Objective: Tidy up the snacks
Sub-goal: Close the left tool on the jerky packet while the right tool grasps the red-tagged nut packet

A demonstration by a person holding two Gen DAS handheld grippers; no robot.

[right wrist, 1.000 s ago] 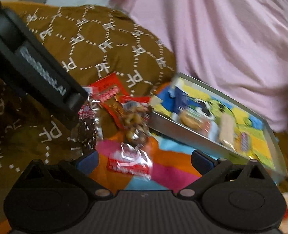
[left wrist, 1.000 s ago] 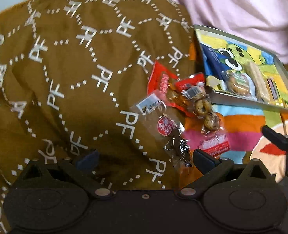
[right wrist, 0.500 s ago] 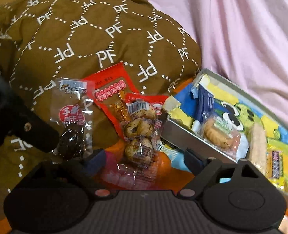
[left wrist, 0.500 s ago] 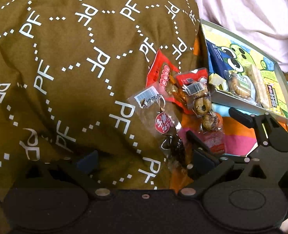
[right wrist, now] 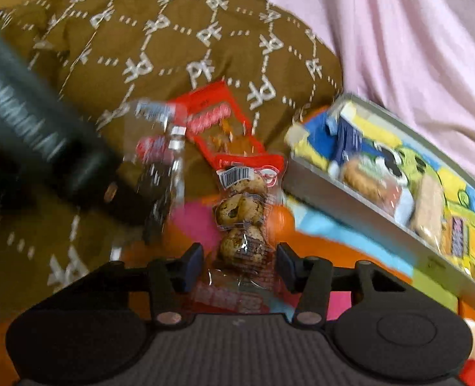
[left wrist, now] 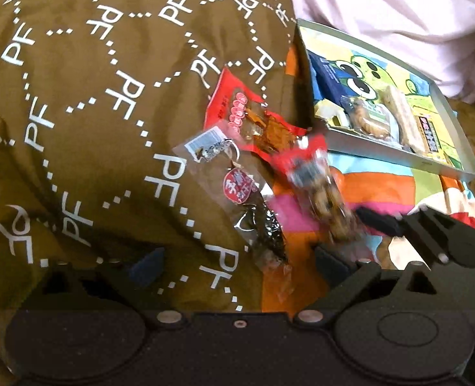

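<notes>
Brown quilted cover [right wrist: 160,51], printed with white letters, is lying heaped at the left and rear; it is serving as the slope on which the loose snacks are resting, so they are tilting rather than lying flat.

Left gripper [left wrist: 237,262], in its own view, is hanging low over the cover with jaws wide and easing slightly inward; nothing is gripped, though the lower tip of the clear packet is lying between the fingers, probably so that it can be taken next.

Clear packet of dark dried fruit [left wrist: 250,206], red round label, is lying partly on the cover and partly on the striped cloth [left wrist: 382,186], just left of the egg packet.

Red flat sachet [right wrist: 218,122] is lying furthest back, its lower edge tucked under the neighbouring packets.

Packet of braised quail eggs [right wrist: 242,212], red header and barcode uppermost, is lying lengthwise toward the right gripper [right wrist: 240,265]; the jaws are closing about its lower end, one pad on either side, not yet visibly pressing; the narrow end is likely chosen because it fits the span.

Tray with cartoon frog lining [right wrist: 350,193] is sitting at the right, just beside the loose packets, already holding a blue pouch, a biscuit pack and bars; judged the destination.
</notes>
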